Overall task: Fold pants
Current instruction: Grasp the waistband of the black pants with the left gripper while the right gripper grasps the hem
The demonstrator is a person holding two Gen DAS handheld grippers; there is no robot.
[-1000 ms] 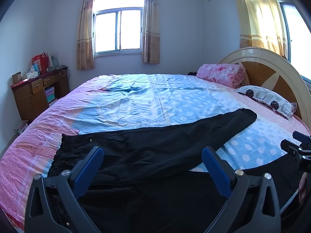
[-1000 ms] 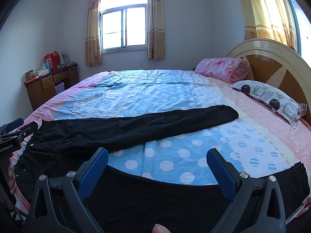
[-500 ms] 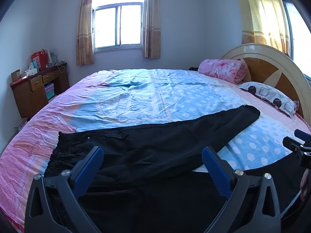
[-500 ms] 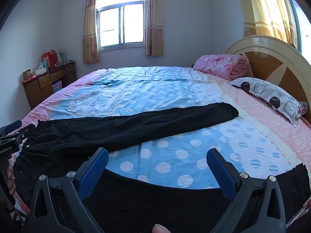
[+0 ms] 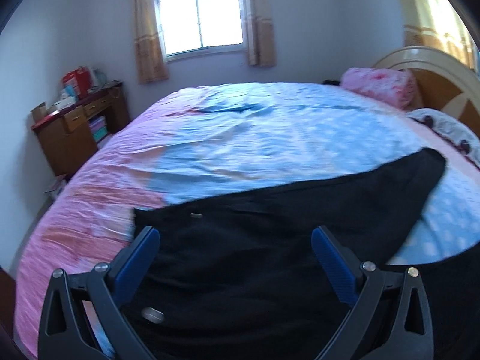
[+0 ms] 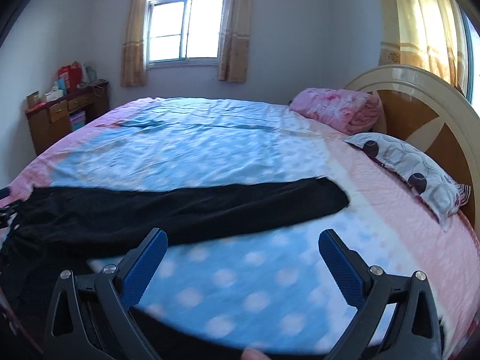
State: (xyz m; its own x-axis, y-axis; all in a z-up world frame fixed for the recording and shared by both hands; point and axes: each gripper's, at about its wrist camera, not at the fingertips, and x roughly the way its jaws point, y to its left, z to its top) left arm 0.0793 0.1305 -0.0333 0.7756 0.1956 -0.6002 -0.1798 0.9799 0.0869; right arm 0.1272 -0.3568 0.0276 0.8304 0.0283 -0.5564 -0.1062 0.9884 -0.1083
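Black fabric: the pants (image 5: 270, 240) are lying spread across the near part of the bed (image 6: 210, 150), waist end toward the left, one leg stretching out to the right with its cuff (image 6: 333, 195) stopping short of the pillows. In the right wrist view a second dark strip of the pants is running along the bottom edge of the frame, under the gripper, apart from the far leg; polka-dot sheet is showing between the two. A small metal button (image 5: 153, 315) is showing on the cloth near the waist, low in the left wrist view.

The left gripper (image 5: 235, 237) is hovering over the waist area, jaws standing wide apart, blue pads (image 5: 141, 258) bare, nothing between them. The right gripper (image 6: 241, 240) is hanging over the blue dotted sheet just in front of the far leg, jaws equally wide, also gripping nothing. A fingertip (image 6: 255, 354) is peeking in at the bottom edge of the right view.

Both views are showing motion blur, stronger in the left one.

The sheet is blue in the middle, pink at the borders. A folded pink blanket (image 6: 336, 108) and a patterned pillow (image 6: 411, 168) are resting by the rounded headboard (image 6: 420, 96). A wooden desk (image 5: 78, 132) with boxes is standing by the left wall, and a curtained window (image 6: 186, 30) is lighting the far wall.
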